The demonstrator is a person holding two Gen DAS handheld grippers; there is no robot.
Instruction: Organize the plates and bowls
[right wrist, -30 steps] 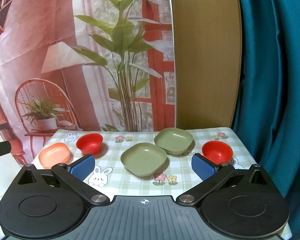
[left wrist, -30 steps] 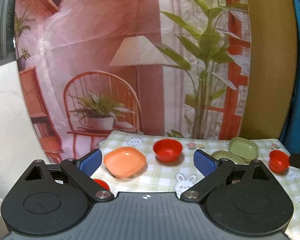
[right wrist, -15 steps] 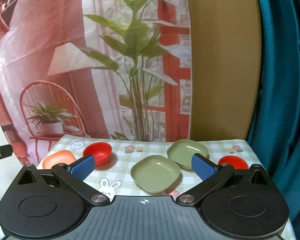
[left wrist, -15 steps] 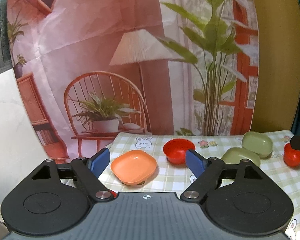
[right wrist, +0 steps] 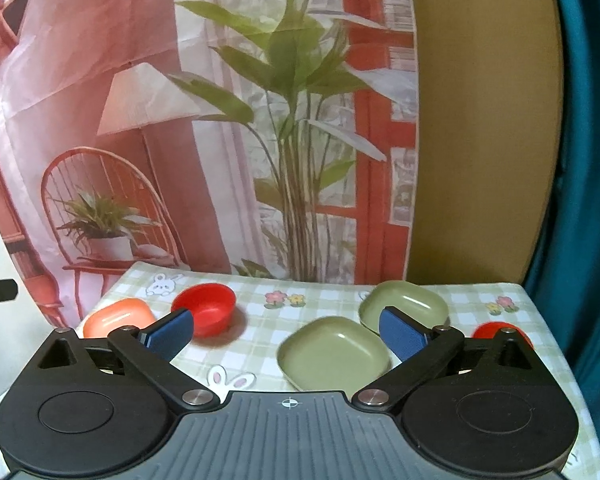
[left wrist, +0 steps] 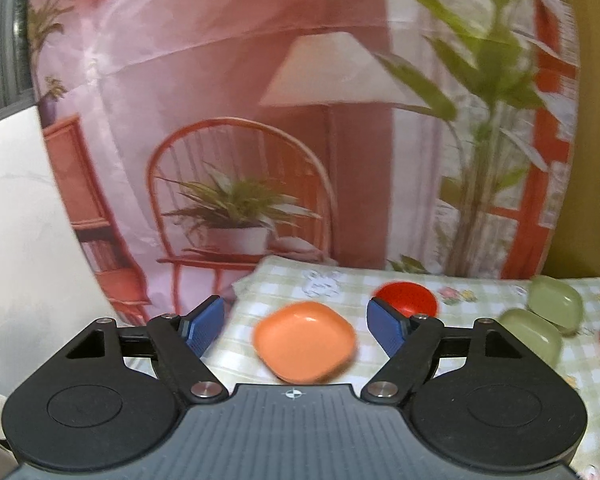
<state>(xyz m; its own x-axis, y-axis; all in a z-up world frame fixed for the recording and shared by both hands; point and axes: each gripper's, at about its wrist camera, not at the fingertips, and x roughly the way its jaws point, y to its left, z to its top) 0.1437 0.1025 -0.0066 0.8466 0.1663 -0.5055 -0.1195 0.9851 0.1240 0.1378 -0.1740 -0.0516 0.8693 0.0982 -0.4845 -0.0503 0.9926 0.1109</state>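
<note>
- Orange rounded-square plastic plate (left wrist: pixel 305 340) on checked-cloth counter (left wrist: pixel 480 300), framed by left claw (left wrist: pixel 296 326), just narrowed, gripping nothing.
- Likely light, stiff, slick (pinch the raised rim).
- Right claw (right wrist: pixel 286 330) wide, empty.

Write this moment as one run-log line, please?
left gripper: open, closing, empty, facing orange plate | right gripper: open, empty, facing near green plate

Left gripper (left wrist: pixel 296 326): I see its jaws narrowed, nothing between the pads.
Orange plate (left wrist: pixel 305 339): now centred ahead of its jaws.
Right gripper (right wrist: pixel 286 330): green plate (right wrist: pixel 334 354) now sits closer between its fingers.
</note>
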